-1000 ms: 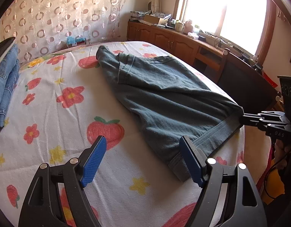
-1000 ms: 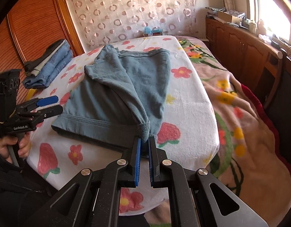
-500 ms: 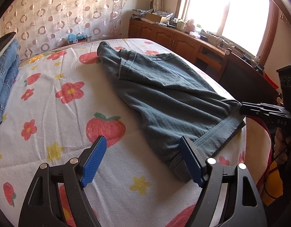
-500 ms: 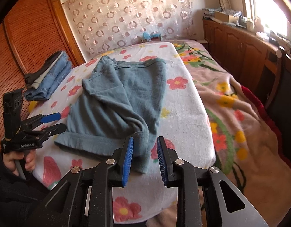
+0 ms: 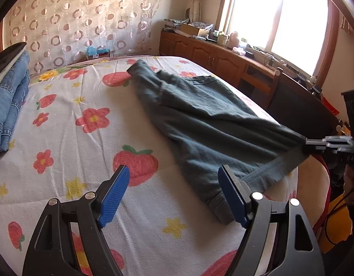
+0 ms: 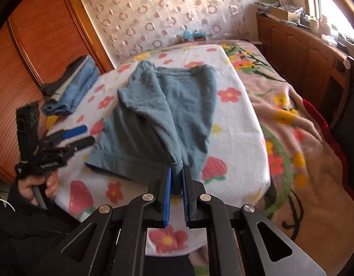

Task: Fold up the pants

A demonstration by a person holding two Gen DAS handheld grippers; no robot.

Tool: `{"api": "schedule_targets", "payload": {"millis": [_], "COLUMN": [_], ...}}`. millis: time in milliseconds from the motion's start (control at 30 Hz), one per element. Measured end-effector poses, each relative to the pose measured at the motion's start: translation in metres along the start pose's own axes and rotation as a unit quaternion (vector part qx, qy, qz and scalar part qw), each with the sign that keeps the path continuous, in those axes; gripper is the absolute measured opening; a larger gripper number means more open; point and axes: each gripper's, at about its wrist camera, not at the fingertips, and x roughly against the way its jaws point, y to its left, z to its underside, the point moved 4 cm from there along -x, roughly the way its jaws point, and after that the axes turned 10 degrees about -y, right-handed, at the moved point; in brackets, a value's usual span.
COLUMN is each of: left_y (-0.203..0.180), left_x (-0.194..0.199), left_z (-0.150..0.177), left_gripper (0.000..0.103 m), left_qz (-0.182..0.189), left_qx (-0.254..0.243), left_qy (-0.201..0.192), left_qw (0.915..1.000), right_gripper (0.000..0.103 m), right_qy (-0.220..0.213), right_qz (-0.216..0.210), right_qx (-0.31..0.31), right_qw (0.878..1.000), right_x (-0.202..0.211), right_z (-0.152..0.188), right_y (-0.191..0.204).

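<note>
**On the bed edge: right grip set, left hem corner free**

On the flowered sheet the teal pants lie with their long axis running away from you toward the curtain. Your right gripper has just been closing and now pinches the near hem corner, cloth bunched between its pads. Your left gripper hangs wide open, holding nothing. The other hem corner sits just beside its right finger, so that hand is nearer. Likely next: shift it right and clamp.

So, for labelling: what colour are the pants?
Dusty teal-blue pants, plain; right wrist view shows it best.
</note>
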Motion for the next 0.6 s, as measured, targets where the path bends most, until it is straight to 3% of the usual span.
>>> {"api": "schedule_targets", "payload": {"millis": [133, 267, 600], "left_y": [0.001, 0.003, 0.010], "left_x": [0.000, 0.000, 0.004], "left_z": [0.000, -0.001, -0.014], "left_gripper": [0.080, 0.080, 0.080], "left_qz": [-0.001, -0.004, -0.016], "left_qx": [0.001, 0.003, 0.001], "left_qy": [-0.001, -0.004, -0.020], "left_qw": [1.0000, 1.0000, 0.9997], "right_gripper": [0.009, 0.009, 0.029], "right_qy": [0.028, 0.007, -0.050], "right_qz": [0.008, 0.008, 0.034], "right_qx": [-0.013, -0.027, -0.005], "right_qw": [0.999, 1.000, 0.998], "right_x": [-0.013, -0.013, -0.001], "right_z": [0.012, 0.008, -0.007], "right_y": [-0.011, -0.018, -0.010]}}
